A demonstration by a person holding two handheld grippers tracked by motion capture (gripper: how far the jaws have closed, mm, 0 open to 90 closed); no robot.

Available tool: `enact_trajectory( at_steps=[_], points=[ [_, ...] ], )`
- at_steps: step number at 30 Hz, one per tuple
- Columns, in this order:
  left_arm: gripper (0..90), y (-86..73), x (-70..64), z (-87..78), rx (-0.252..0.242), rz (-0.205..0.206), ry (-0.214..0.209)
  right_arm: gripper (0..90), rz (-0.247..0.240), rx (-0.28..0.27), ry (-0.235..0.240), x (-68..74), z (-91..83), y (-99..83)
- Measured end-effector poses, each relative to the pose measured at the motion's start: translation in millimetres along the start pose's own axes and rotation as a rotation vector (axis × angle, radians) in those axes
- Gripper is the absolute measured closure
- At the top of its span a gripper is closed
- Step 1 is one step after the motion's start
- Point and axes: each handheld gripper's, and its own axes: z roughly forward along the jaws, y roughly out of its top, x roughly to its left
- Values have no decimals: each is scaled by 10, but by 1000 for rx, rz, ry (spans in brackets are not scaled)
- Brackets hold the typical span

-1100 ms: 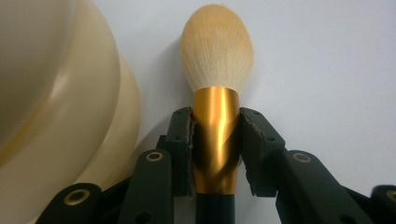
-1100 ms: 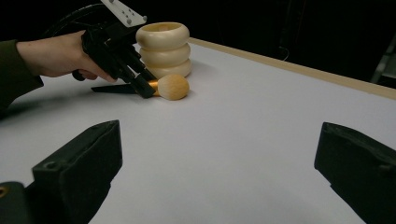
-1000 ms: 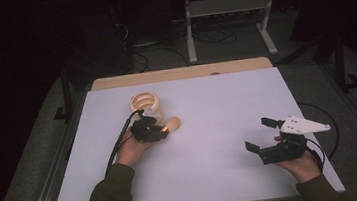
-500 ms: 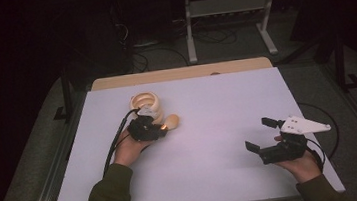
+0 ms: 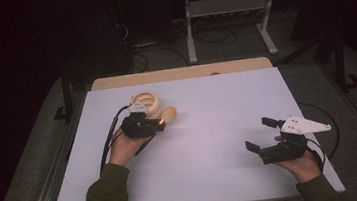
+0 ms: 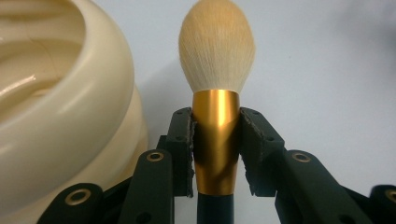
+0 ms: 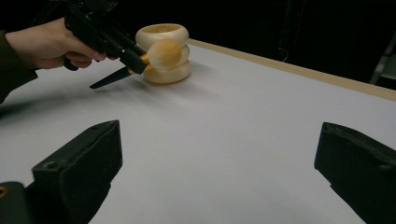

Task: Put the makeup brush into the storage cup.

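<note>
A makeup brush [image 6: 216, 70] with a cream bristle head, gold ferrule and black handle is clamped by its ferrule in my left gripper [image 6: 215, 140]. The brush [image 5: 167, 115] is held just above the table, right beside a cream ribbed holder [image 5: 145, 103] that stands upright at the left back. In the left gripper view the holder [image 6: 60, 107] is close on the left, apart from the bristles. In the right gripper view the brush head [image 7: 164, 54] overlaps the holder [image 7: 163, 42]. My right gripper [image 5: 262, 134] hovers open at the table's right front, nothing between its jaws.
The white table [image 5: 217, 106] has a wooden strip along its far edge [image 5: 178, 74]. A metal stand [image 5: 227, 10] and cables lie on the dark floor behind. Broad bare surface lies between the two hands.
My left gripper has carried the brush slightly up and toward the holder. The right gripper has stayed where it was.
</note>
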Motion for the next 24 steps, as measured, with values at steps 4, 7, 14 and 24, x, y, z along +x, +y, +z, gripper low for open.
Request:
enact_trajectory(
  at_steps=[4, 7, 14, 24],
  points=[
    [669, 8, -5, -46, -29, -21, -13, 3, 0, 0, 0, 1, 0, 0],
    [670, 28, -8, -120, -60, -26, -22, 3, 1, 0, 0, 2, 1, 0],
    [669, 50, -1, -219, -108, -28, -36, 3, 2, 0, 0, 2, -2, 1],
    [669, 73, 28, -363, -175, -52, -50, 3, 3, 0, 0, 3, -3, 2]
  ],
)
